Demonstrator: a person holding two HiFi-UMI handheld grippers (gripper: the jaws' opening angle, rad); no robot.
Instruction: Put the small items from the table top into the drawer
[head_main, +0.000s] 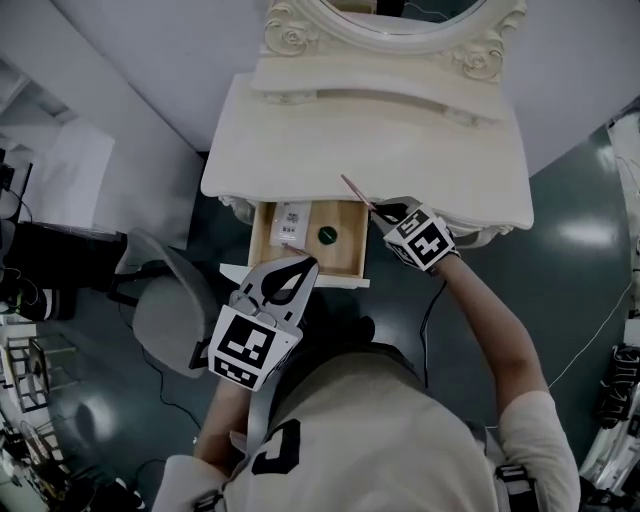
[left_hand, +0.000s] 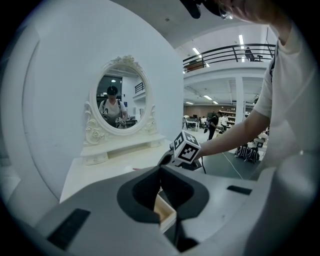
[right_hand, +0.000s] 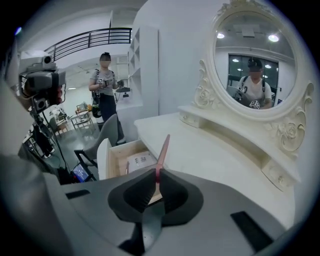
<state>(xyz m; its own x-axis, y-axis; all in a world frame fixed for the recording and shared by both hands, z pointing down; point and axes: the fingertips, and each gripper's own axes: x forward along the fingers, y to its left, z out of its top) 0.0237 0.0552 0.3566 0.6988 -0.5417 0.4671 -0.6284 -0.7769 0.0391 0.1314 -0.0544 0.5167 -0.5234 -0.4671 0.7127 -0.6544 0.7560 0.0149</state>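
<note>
**A:** What are you leaning over?

**B:** I'm leaning over a cream-white carved dressing table (head_main: 380, 140) with an oval mirror (right_hand: 255, 55) standing at its back edge. A pale wooden drawer (head_main: 262, 240) is hanging open below the desk's front edge.

**A:** And your two hands?

**B:** My left gripper (head_main: 304, 263) is hovering over the drawer's front wall, with its jaws clenched together on nothing. My right gripper (head_main: 384, 209) is pinching a slim pink stick (head_main: 355, 190) by its lower end.

**A:** Where is that stick sitting?

**B:** It is slanting up and away from me over the desk's front edge, just beside the drawer's right back corner. I cannot tell whether it is touching the top.

**A:** Is anything lying in the drawer?

**B:** A flat white printed packet (head_main: 290, 225) is lying toward its back left corner. A small dark green round piece (head_main: 327, 236) is sitting just right of it.
</note>
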